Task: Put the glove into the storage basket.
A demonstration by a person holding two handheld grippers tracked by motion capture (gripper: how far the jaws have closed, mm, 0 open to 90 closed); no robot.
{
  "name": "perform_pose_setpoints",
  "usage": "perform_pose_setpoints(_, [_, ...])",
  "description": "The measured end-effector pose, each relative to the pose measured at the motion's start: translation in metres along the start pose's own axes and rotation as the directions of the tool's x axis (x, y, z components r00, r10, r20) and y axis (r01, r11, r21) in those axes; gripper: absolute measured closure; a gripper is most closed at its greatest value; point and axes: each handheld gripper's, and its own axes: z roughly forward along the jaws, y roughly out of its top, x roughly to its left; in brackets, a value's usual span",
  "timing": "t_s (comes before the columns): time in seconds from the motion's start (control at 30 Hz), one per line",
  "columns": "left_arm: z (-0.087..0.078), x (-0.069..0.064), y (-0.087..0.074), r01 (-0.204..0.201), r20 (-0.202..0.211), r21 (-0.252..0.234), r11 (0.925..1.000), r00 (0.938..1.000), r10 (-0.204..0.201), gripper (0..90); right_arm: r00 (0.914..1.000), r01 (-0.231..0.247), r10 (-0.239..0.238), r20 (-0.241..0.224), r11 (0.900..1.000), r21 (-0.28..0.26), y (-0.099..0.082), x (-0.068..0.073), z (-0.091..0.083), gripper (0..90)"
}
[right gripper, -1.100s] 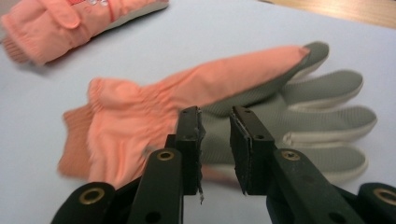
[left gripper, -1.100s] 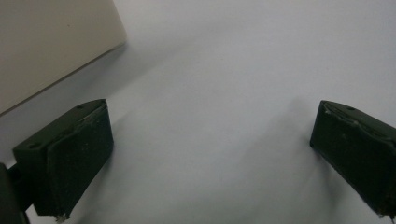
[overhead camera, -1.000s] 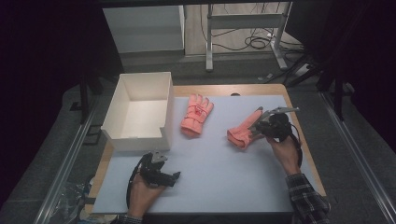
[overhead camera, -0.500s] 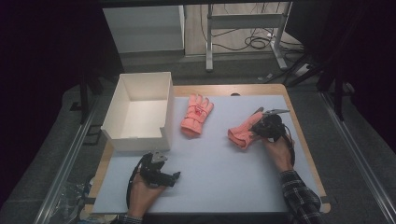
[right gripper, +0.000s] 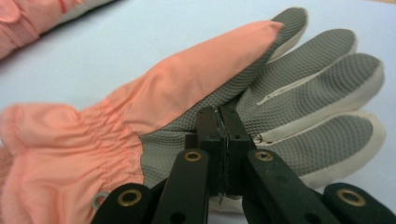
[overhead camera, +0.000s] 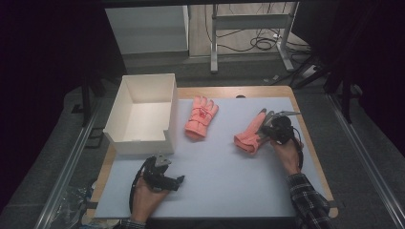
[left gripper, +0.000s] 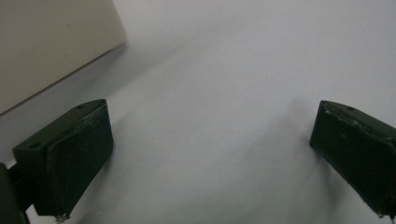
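Right gripper (right gripper: 219,140) jaws just closed, pinching grey palm fabric of pink glove (overhead camera: 250,136) at table's (overhead camera: 229,162) 3 o'clock. Left gripper (overhead camera: 165,177) spread wide over bare mat, 7 o'clock, beside white box (overhead camera: 141,114). Second pink glove (overhead camera: 200,117) near centre.

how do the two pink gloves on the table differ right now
The right glove lies under the right gripper, whose jaws have just closed and now pinch its edge; the left glove lies free, touched by nothing. The right glove shows its grey textured palm; the left glove shows pink fabric. The left glove lies nearer the white box; the right glove lies farther from it. Both are pink winter gloves on the pale mat.
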Motion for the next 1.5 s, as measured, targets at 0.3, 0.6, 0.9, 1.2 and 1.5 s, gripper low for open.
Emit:
perform_pose_setpoints(0.3, [0.0, 0.0, 0.0, 0.004, 0.0, -0.003, 1.0, 1.0, -0.004, 0.0, 0.9977, 0.037, -0.038, -0.055, 0.999, -0.026, 0.006, 0.01, -0.02, 88.9])
perform_pose_setpoints(0.6, [0.0, 0.0, 0.0, 0.005, 0.0, -0.004, 1.0, 1.0, -0.005, 0.0, 0.9863, 0.042, -0.049, -0.157, 0.998, -0.048, 0.008, 0.029, -0.038, 88.9])
perform_pose_setpoints(0.9, [0.0, 0.0, 0.0, 0.0, -0.001, 0.001, 1.0, 1.0, 0.0, 0.0, 0.9517, 0.084, -0.097, -0.291, 0.9948, -0.058, 0.0, 0.067, -0.053, 88.9])
perform_pose_setpoints(1.2, [0.0, 0.0, 0.0, 0.0, -0.001, 0.001, 1.0, 1.0, 0.0, 0.0, 0.9174, 0.117, -0.121, -0.379, 0.9925, -0.035, -0.018, 0.096, -0.042, 88.8])
perform_pose_setpoints(1.5, [0.0, 0.0, 0.0, 0.0, -0.001, 0.0, 1.0, 1.0, 0.0, 0.0, 0.9064, 0.173, -0.157, -0.392, 0.985, 0.005, -0.031, 0.1, -0.013, 88.0])
